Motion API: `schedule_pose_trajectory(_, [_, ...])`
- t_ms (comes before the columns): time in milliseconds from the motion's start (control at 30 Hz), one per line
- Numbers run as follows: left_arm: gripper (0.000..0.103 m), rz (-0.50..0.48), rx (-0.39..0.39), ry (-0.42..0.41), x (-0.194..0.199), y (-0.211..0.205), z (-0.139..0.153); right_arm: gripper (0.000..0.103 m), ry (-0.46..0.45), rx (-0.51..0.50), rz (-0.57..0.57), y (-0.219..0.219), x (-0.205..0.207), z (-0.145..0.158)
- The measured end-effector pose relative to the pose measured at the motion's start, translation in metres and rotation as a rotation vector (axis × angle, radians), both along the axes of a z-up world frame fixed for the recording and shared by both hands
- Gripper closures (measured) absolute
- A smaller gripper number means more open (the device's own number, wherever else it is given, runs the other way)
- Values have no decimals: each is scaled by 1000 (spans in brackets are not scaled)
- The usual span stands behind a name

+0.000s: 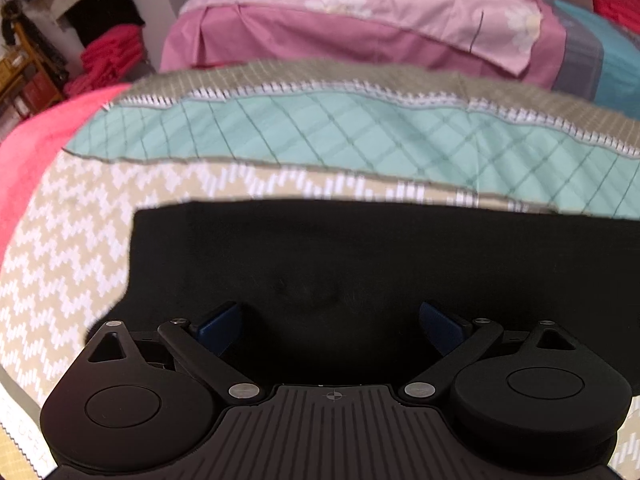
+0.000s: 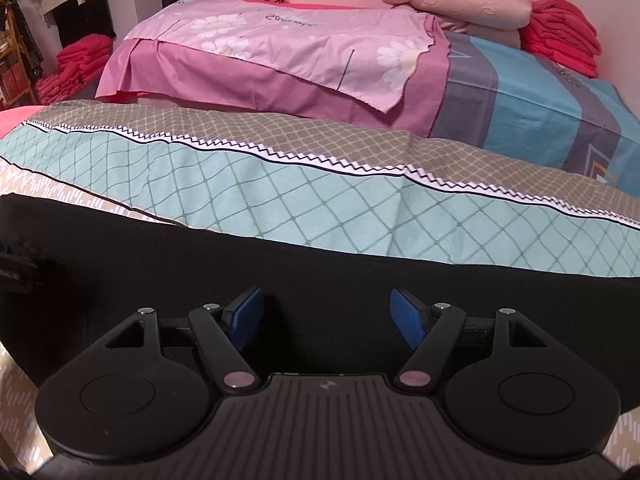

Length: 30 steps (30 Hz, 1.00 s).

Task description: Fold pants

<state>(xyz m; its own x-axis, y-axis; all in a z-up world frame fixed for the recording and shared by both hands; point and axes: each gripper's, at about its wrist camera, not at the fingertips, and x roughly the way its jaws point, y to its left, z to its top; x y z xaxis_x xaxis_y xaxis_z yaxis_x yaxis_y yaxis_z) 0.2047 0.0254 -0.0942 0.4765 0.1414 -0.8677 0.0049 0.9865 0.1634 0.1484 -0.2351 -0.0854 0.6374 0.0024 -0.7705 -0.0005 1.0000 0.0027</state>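
The black pants [image 1: 320,256] lie flat on a patterned bedspread [image 1: 80,232], with a straight far edge and a left corner in the left wrist view. My left gripper [image 1: 330,326] is open just above the pants, blue pads [image 1: 222,326] apart and empty. In the right wrist view the pants [image 2: 280,264] stretch across the frame as a wide black band. My right gripper [image 2: 326,316] is open over them, blue pads [image 2: 408,316] apart and empty. A dark object, perhaps the left gripper, shows at the far left edge [image 2: 12,268].
The bedspread [image 2: 320,200] has teal, grey and beige bands. Beyond it is a second bed with a pink floral sheet [image 2: 280,40], a blue striped cover [image 2: 540,104], a pillow [image 2: 460,4] and red folded blankets [image 2: 560,36]. More red blankets [image 2: 76,64] and hanging clothes are at far left.
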Motion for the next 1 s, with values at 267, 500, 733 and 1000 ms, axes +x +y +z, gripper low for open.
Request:
schedule_pose_trajectory(267, [0, -3, 7, 2, 0, 0, -5, 27, 10, 2, -26, -11, -1, -2])
schedule_pose_trajectory(500, [0, 0, 6, 1, 0, 2, -5, 25, -12, -13, -55, -16, -15, 10])
schedule_pose_trajectory(733, [0, 13, 1, -8, 0, 4, -9, 1, -29, -16, -33, -29, 11, -27])
schedule_pose_trajectory(1000, [0, -2, -10, -15, -1, 6, -10, 8, -117, 71, -131, -66, -36, -7])
